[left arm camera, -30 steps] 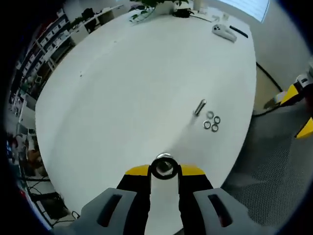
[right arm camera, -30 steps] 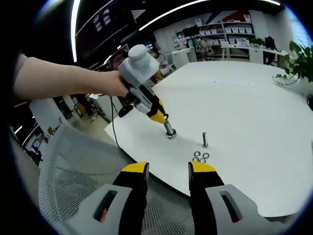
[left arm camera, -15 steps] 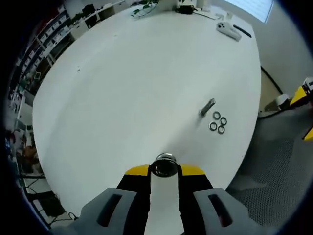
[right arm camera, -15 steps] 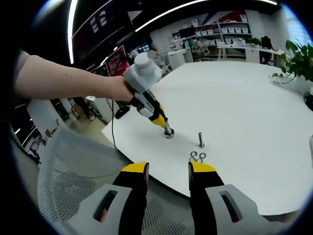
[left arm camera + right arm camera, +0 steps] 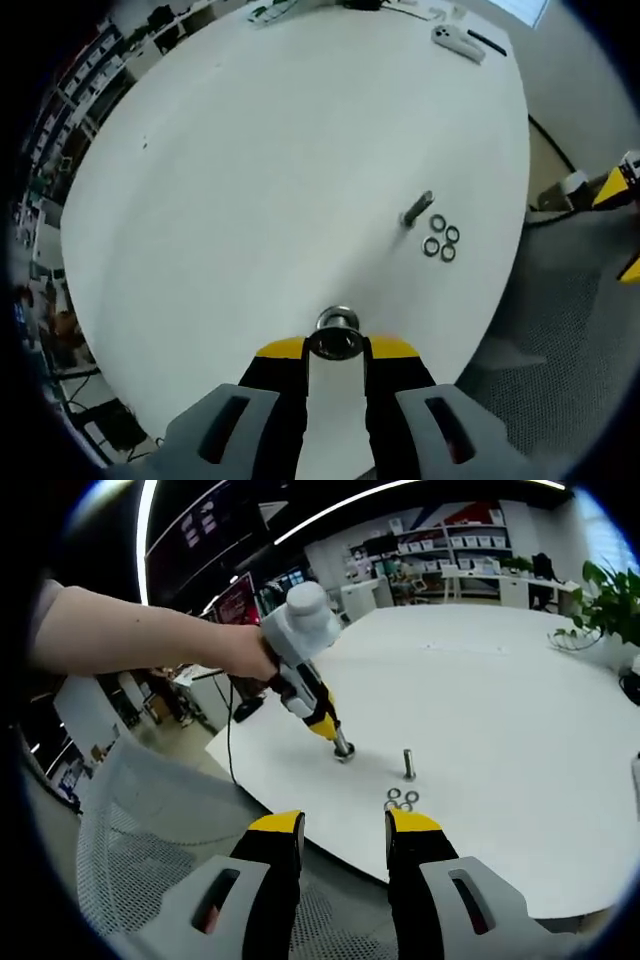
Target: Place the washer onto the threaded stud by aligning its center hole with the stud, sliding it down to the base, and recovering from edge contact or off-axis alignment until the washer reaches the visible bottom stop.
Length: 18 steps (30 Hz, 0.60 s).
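My left tool [image 5: 337, 347] is clenched on a round metal piece [image 5: 336, 338] held just over the white desk [image 5: 250, 180], near its edge; my right tool [image 5: 344, 830] hangs released off the desk, above a mesh chair [image 5: 150, 880]. The threaded stud [image 5: 408, 764] stands upright with four washers [image 5: 401, 799] lying just beside it, untouched. I judge the right tool should come in low, pinch one washer by its rim, and keep it level over the stud.

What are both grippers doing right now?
Left gripper: shut on a metal cylinder, resting on the table.
Right gripper: open, holding nothing.
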Available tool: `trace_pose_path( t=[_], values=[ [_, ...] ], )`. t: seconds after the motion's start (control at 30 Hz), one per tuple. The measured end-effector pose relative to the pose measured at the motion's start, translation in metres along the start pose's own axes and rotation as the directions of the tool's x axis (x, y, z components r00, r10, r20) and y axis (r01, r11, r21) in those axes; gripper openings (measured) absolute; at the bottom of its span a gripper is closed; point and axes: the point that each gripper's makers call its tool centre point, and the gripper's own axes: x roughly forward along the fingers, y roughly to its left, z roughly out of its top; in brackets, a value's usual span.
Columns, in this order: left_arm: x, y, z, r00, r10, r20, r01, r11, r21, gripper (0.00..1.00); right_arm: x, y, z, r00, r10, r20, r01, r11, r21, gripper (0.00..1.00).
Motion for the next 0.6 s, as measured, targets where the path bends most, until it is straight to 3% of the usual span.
trace_pose_path(
  t=[0.13, 0.2, 0.23, 0.27, 0.3, 0.33, 0.4, 0.47, 0.53, 0.6],
  values=[
    [-0.001, 0.000, -0.001, 0.999, -0.027, -0.020, 0.026, 0.999, -0.039, 0.18, 0.000, -0.001, 0.001, 1.000, -0.001, 0.004, 0.001, 1.000, 0.004, 0.35],
    [-0.002, 0.000, 0.004, 0.999, -0.049, 0.010, 0.049, 0.995, -0.084, 0.18, 0.000, 0.000, 0.001, 1.000, -0.001, 0.003, 0.001, 1.000, 0.002, 0.35],
    [-0.003, 0.001, 0.007, 0.998, -0.049, 0.026, 0.051, 0.995, -0.083, 0.13, -0.001, 0.000, 0.001, 1.000, -0.001, 0.003, 0.001, 1.000, 0.003, 0.35],
    [-0.011, 0.004, 0.023, 0.993, -0.049, 0.105, 0.058, 0.995, -0.080, 0.00, -0.001, 0.000, 0.001, 1.000, -0.001, 0.005, 0.001, 1.000, 0.004, 0.35],
    [-0.012, 0.000, 0.022, 0.994, -0.079, 0.080, 0.086, 0.993, -0.083, 0.00, -0.001, -0.001, 0.001, 1.000, -0.001, 0.006, 0.001, 1.000, 0.006, 0.35],
    [-0.010, 0.004, 0.017, 0.998, -0.056, 0.024, 0.057, 0.997, -0.044, 0.00, -0.001, -0.001, 0.001, 1.000, -0.002, 0.009, 0.002, 1.000, 0.008, 0.35],
    [0.000, 0.007, 0.008, 1.000, -0.003, -0.026, 0.005, 0.997, 0.082, 0.00, -0.001, -0.001, 0.001, 1.000, -0.003, 0.010, 0.003, 1.000, 0.008, 0.35],
    [-0.002, 0.005, 0.012, 1.000, -0.016, 0.019, 0.017, 1.000, -0.025, 0.00, -0.001, -0.001, 0.001, 1.000, -0.005, 0.006, 0.005, 1.000, 0.005, 0.35],
    [-0.004, 0.004, 0.019, 0.996, -0.027, 0.079, 0.030, 0.999, -0.037, 0.00, -0.002, -0.002, 0.001, 1.000, -0.008, 0.012, 0.008, 1.000, 0.010, 0.35],
    [-0.008, 0.011, 0.018, 0.996, 0.009, 0.087, -0.007, 1.000, -0.019, 0.00, -0.002, -0.003, 0.002, 1.000, -0.011, 0.015, 0.011, 1.000, 0.014, 0.35]
  ],
)
